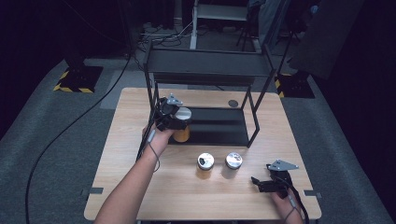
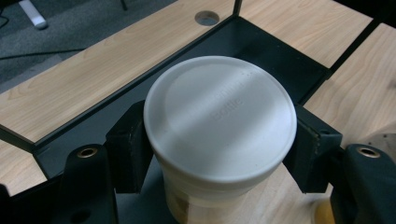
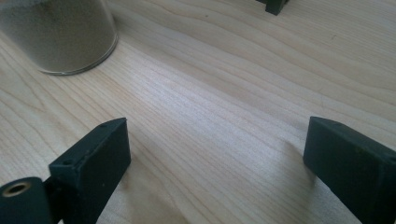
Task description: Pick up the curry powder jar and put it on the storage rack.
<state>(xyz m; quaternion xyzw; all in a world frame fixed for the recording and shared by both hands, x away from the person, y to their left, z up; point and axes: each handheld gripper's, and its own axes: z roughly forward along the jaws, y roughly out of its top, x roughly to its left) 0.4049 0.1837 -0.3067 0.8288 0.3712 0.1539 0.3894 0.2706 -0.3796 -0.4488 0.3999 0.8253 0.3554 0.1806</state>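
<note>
On the desk (image 1: 140, 186), the left gripper (image 1: 180, 122) clasps a white-lidded jar (image 1: 182, 125) at the front left edge of a black rack's lower shelf (image 1: 219, 126), two more jars (image 1: 219, 163) stand nearby, and the right gripper (image 1: 261, 183) rests apart.

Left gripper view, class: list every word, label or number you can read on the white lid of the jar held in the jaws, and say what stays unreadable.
"Bottle": raised lettering on the white lid of the jar gripped between the left gripper's jaws.
A longer raised line arcs above that word on the same lid: too faint to read.
No numbers or other signs can be read on the lid.
</note>
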